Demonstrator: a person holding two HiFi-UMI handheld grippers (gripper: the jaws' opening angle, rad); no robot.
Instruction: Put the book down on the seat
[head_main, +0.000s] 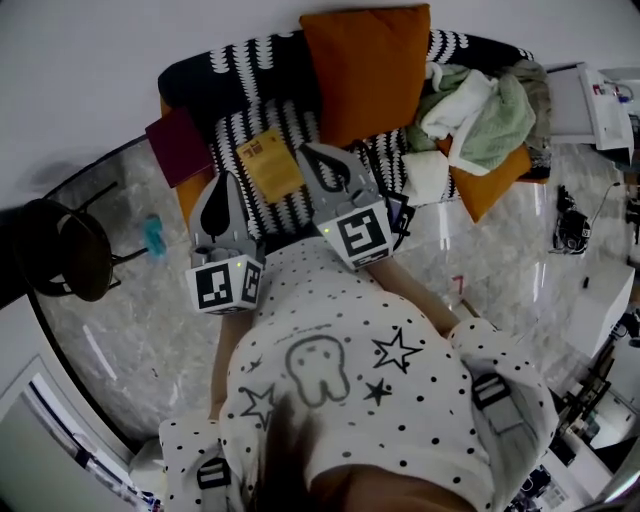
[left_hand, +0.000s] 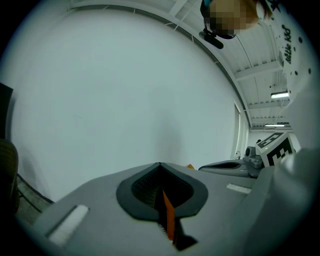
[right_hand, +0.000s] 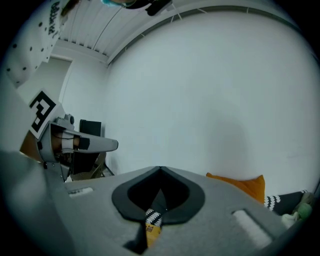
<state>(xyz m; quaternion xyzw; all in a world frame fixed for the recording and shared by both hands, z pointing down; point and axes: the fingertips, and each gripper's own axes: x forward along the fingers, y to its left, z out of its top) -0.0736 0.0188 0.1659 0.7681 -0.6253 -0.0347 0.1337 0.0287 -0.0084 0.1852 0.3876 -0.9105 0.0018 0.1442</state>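
My left gripper (head_main: 228, 185) is shut tight. Its two jaws press together and hold nothing. My right gripper (head_main: 312, 158) is shut too, with its tips meeting, and it is empty as well. Neither gripper touches the book. Both hang in the air just above the front of the orange seat (head_main: 188, 207).

The thin yellow book (head_main: 270, 165) lies flat on the seat, at about 11 o'clock from me. It rests on a black and white knitted blanket (head_main: 240, 130). In the head view it sits between the tips of my two grippers, at 2 o'clock from the left one and at 8 o'clock from the right one.

I count two grippers and two books. The second one is a dark red book (head_main: 178, 147), at 10 o'clock from the yellow book, on the left end of the seat.

I count two orange cushions. A big orange cushion (head_main: 365, 70) leans at the back, at 1 o'clock from the yellow book. A smaller orange cushion (head_main: 490, 185) lies at 3 o'clock, partly under one heap of white and green clothes (head_main: 480, 115).

One black round stool (head_main: 75, 250) stands on the shiny stone floor (head_main: 130, 330) at 9 o'clock from me. One small blue-green thing (head_main: 153, 237) lies on the floor between the stool and the seat. I cannot tell what it is.
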